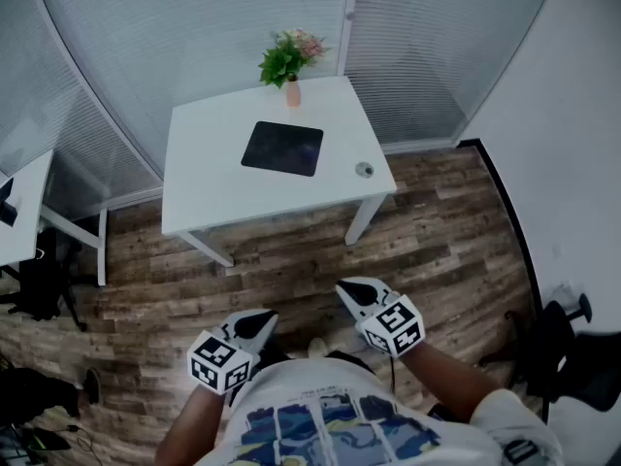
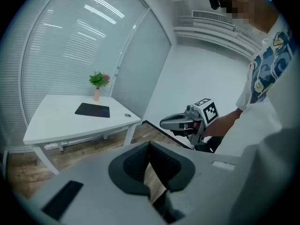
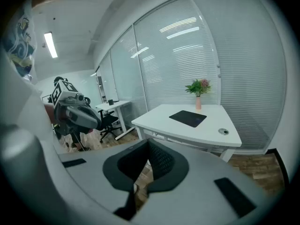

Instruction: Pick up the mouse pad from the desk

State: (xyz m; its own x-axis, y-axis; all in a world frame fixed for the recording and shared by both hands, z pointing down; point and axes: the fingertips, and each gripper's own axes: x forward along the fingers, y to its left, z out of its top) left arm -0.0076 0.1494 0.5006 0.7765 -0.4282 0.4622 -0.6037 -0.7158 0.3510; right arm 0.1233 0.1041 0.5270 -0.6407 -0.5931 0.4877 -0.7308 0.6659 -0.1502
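Clearly, the pad (image 1: 282, 149) lay flat on the worktop (image 1: 209, 187); the left gripper (image 1: 258, 322) and right gripper (image 1: 351, 293) hung well apart from it, fingers closed, empty.

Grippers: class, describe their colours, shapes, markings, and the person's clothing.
The left gripper and right gripper are grey tapered shells with dark pads, each bearing a cube of black-and-white square markers. The person wears a white short-sleeved shirt with blue print.
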